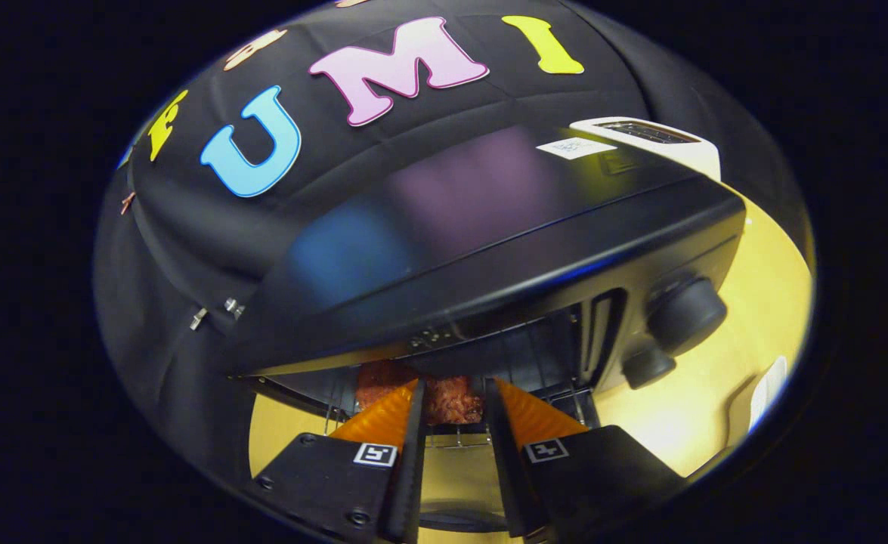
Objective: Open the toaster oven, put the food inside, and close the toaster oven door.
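The black toaster oven (489, 249) stands on the yellow surface (685, 408) with its open front facing the hand-held gripper (455, 397). A white sticker (576, 147) on its top is too blurred to read. The gripper's fingers hold the reddish food (451, 399) between them, at the rack (444, 434) inside the oven mouth. The food's long axis cannot be told. Two knobs (685, 313) sit on the oven's right side, and a white toaster (659, 140) stands behind.
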`<state>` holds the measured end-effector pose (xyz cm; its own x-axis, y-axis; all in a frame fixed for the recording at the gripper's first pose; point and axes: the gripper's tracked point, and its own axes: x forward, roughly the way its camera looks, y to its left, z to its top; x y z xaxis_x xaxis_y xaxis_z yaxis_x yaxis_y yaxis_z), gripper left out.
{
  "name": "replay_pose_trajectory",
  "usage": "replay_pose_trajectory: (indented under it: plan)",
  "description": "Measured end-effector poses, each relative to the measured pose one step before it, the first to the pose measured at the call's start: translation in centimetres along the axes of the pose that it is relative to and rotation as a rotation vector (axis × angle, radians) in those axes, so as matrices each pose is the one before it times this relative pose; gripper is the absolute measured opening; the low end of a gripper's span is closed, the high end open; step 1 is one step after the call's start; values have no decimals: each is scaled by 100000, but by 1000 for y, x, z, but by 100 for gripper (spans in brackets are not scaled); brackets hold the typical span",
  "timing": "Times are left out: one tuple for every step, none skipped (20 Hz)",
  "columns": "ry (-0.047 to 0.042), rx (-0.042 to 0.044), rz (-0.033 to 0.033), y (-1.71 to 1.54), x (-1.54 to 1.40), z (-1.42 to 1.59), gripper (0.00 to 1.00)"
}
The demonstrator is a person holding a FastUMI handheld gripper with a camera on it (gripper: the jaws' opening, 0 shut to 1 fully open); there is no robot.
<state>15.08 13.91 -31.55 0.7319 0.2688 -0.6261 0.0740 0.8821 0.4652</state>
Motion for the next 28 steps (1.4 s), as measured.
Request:
replay_pose_trajectory:
  plan:
    - [-1214, -1201, -945, -413, -403, 409, 50]
    - [-1167, -1167, -884, -440, -561, 381, 63]
    - [-634, -944, -557, -447, -519, 282, 77]
    - [0, -948, -758, -443, -489, 39, 90]
    - [-560, -1183, -998, -472, -619, 151, 90]
    - [-571, -1180, -1289, -492, -761, 130, 93]
    - [-386, -1071, -310, -333, -774, 191, 97]
    - [-162, -830, -448, -226, -613, 35, 98]
    - [-122, -320, -386, -216, -734, 133, 98]
    - [-741, 138, -26, -57, -939, 265, 98]
    - [-1400, 471, 184, 5, -890, 501, 98]
    - [-1200, 715, 354, 44, -1033, 547, 98]
    - [-1503, 654, 146, 35, -1053, 626, 98]
    - [-2044, 601, 496, 109, -1126, 817, 98]
    - [-2802, 160, 374, 135, -1028, 951, 98]
    - [-2785, -258, 327, 39, -1050, 964, 98]
    - [-2600, -588, 111, -1, -950, 1011, 98]
    - [-2242, -807, 283, 110, -1092, 907, 98]
    - [-2198, -1393, 681, 163, -883, 844, 98]
    - [-2188, -1990, 886, 160, -803, 818, 98]
    - [-2723, -1844, 100, 29, -811, 1079, 98]
    - [-3042, -1396, 117, 68, -928, 1182, 98]
    - [-3159, -1080, -208, 11, -726, 1297, 98]
    - [-3113, -852, -681, -120, -700, 1114, 98]
    - [-3041, -711, -749, -96, -589, 1233, 98]
    - [-3009, -732, -933, -158, -543, 1088, 98]
    - [-2458, -640, -684, -113, -418, 1001, 98]
    - [-2231, -874, -548, -38, -364, 687, 98]
